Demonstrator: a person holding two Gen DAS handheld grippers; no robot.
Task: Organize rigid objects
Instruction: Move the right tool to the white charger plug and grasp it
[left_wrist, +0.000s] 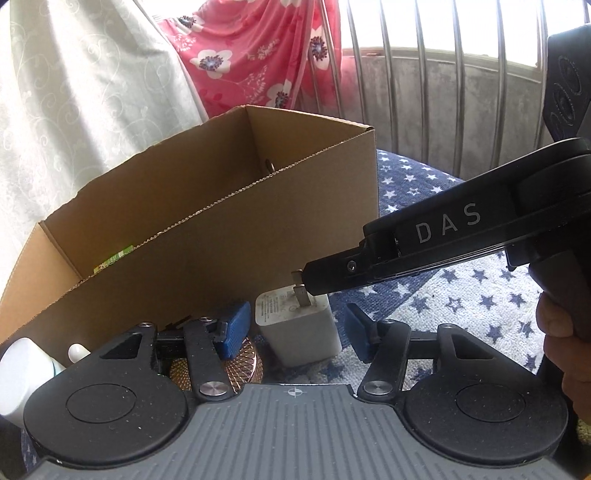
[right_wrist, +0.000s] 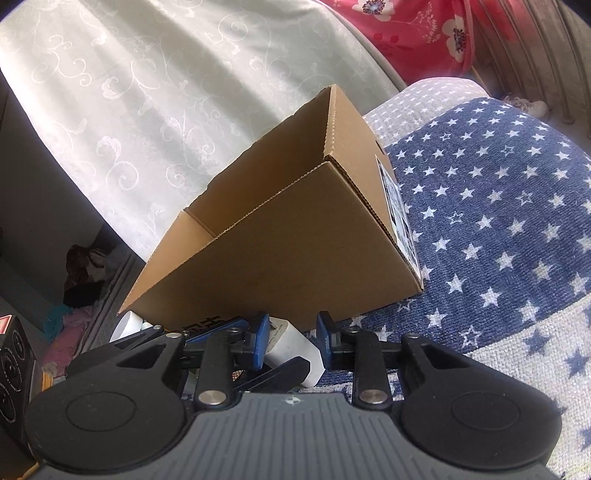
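Observation:
A white charger with two metal prongs stands on the star cloth right in front of an open cardboard box. My left gripper straddles it, each blue pad a narrow gap off its sides, so it is open. My right gripper reaches in from the right with its fingertip at the pronged top. In the right wrist view the charger sits between the right gripper's blue pads, which lie against both its sides. The box rises just behind.
A copper-coloured round textured piece lies under my left finger. A white bottle and a small white cap sit at the left. Something green lies inside the box. A hand holds the right gripper. Star-patterned cloth spreads to the right.

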